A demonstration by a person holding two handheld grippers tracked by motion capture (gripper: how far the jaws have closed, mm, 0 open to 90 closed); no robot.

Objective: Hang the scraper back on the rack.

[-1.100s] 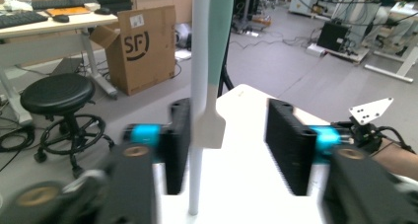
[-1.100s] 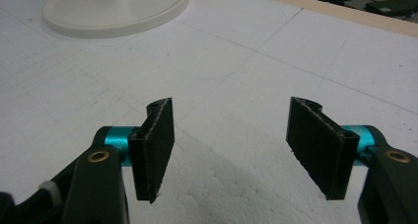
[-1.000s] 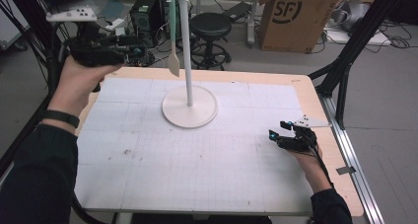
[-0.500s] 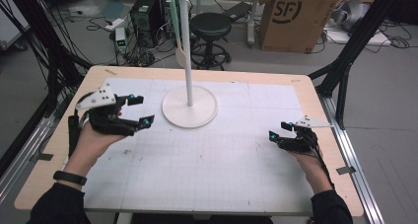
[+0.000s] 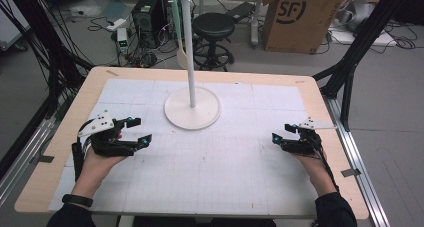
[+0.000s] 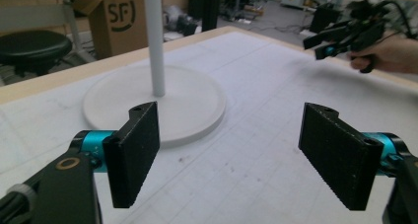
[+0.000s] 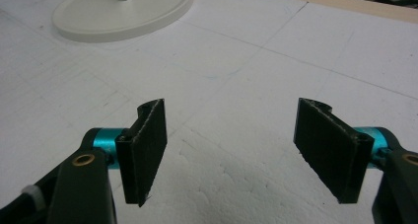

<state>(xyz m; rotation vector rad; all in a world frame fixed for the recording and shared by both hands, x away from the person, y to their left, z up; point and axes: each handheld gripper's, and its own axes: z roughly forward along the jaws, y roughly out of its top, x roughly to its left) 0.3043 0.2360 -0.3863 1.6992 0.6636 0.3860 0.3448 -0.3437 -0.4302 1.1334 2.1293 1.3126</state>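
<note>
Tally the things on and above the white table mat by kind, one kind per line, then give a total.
Handheld grippers: 2, the left gripper and the right gripper, both open and empty
White hook stand: 1
Spoon hanging from the stand: 1
Total: 4

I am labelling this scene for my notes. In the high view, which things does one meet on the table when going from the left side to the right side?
left gripper, jaws open and empty → white round stand base with its pole → right gripper, jaws open and empty.
</note>
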